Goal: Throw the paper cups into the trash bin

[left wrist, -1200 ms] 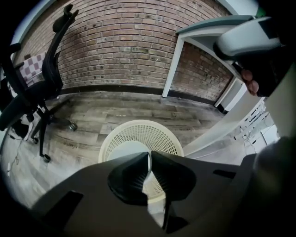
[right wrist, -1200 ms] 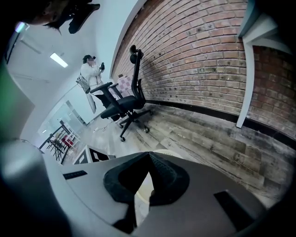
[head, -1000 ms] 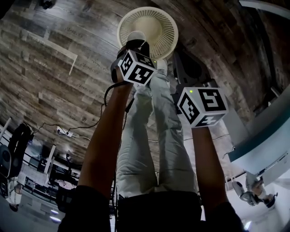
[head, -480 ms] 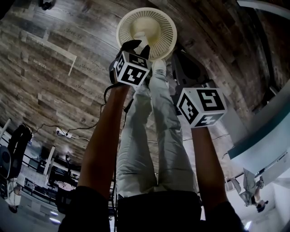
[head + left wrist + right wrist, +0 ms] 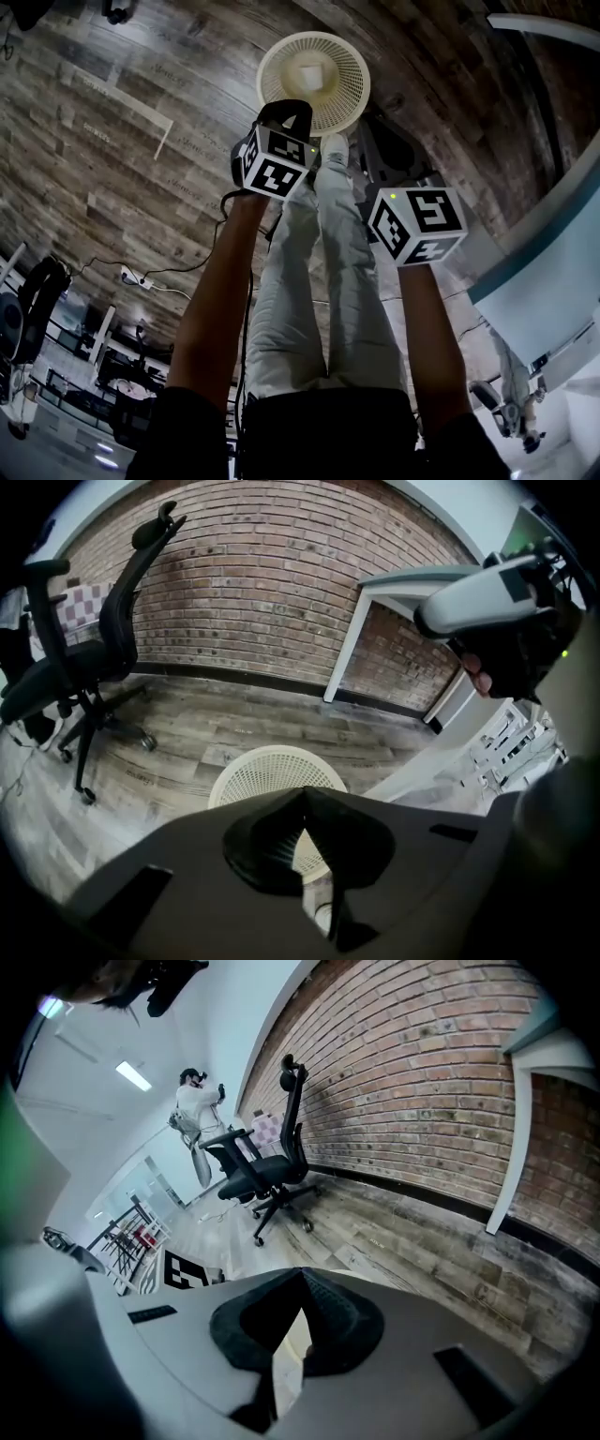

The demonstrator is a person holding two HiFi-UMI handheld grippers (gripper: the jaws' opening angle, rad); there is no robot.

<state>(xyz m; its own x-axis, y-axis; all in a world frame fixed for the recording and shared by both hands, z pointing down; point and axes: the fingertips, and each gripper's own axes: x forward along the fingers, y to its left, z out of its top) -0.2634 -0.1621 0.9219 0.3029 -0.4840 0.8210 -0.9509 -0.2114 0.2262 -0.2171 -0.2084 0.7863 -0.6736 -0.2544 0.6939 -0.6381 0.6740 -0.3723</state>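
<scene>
A cream perforated trash bin (image 5: 277, 71) stands on the wood floor just beyond the person's shoes. A white paper cup (image 5: 310, 73) lies inside it. My left gripper (image 5: 287, 114) hovers over the bin's near rim, and its jaws have closed together with nothing between them. The left gripper view shows the tips (image 5: 304, 795) meeting above the bin (image 5: 272, 766). My right gripper (image 5: 302, 1275) is shut and empty. Its marker cube (image 5: 417, 223) sits to the right of the bin and nearer me, hiding the jaws in the head view.
The person's pale trousers (image 5: 319, 281) run down the middle of the head view. A black office chair (image 5: 84, 658) stands left of the bin, before a brick wall (image 5: 281, 602). A white table (image 5: 412, 583) is at the right. Another person (image 5: 199, 1110) stands far off.
A second ago my left gripper held a white cup over the bin. It let go, the cup dropped in, and the jaws closed again. The right gripper stayed put.
</scene>
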